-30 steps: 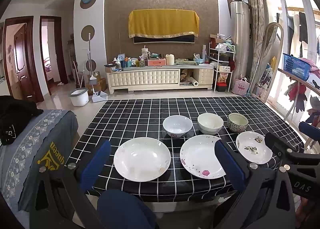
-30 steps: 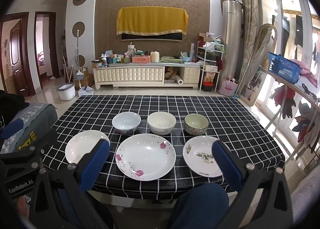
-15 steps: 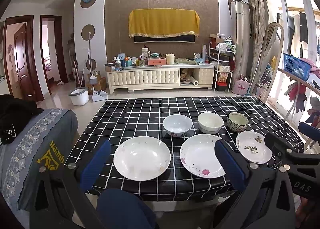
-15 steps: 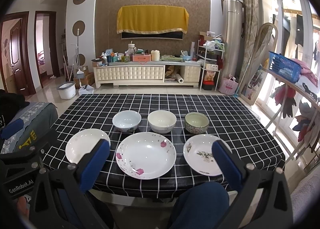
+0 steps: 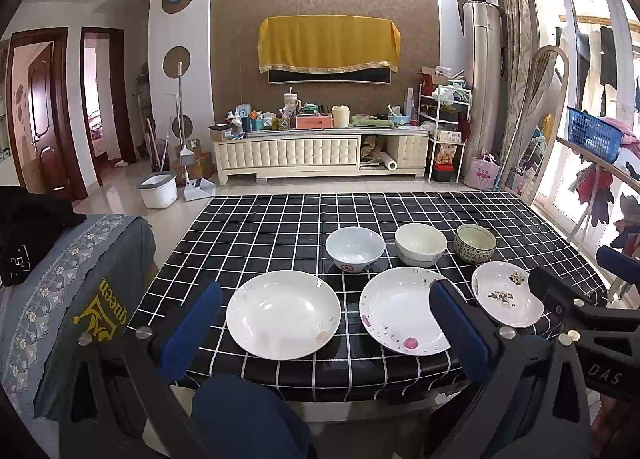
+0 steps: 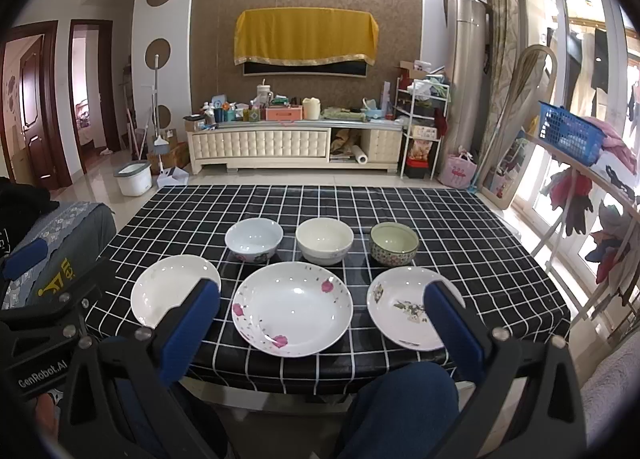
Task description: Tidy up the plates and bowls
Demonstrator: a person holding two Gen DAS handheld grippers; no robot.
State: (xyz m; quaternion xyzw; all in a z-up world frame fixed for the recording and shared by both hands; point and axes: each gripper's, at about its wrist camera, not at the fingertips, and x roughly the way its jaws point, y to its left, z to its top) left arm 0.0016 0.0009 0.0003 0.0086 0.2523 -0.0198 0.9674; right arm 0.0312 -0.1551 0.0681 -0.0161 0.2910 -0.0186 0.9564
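A: Both tools hang short of the table [image 6: 500, 243], nothing taken; the left gripper [image 5: 320, 333] is spread wide, the right gripper [image 6: 322, 329] likewise; start with the plain plate [image 5: 283, 313] at 12 o'clock of the left one, I'd say; slide a finger under its rim, lift level.

B: Count? Three plates in front: plain, pink-flowered plate [image 6: 292, 309], leaf-print plate [image 6: 404, 307]; three bowls behind: pale blue bowl [image 6: 254, 239], cream bowl [image 6: 324, 239], patterned bowl [image 6: 394, 243] toward 1 o'clock.

The small plate [image 5: 505, 301] is partly hidden behind the right gripper [image 5: 576, 307] in the left wrist view.
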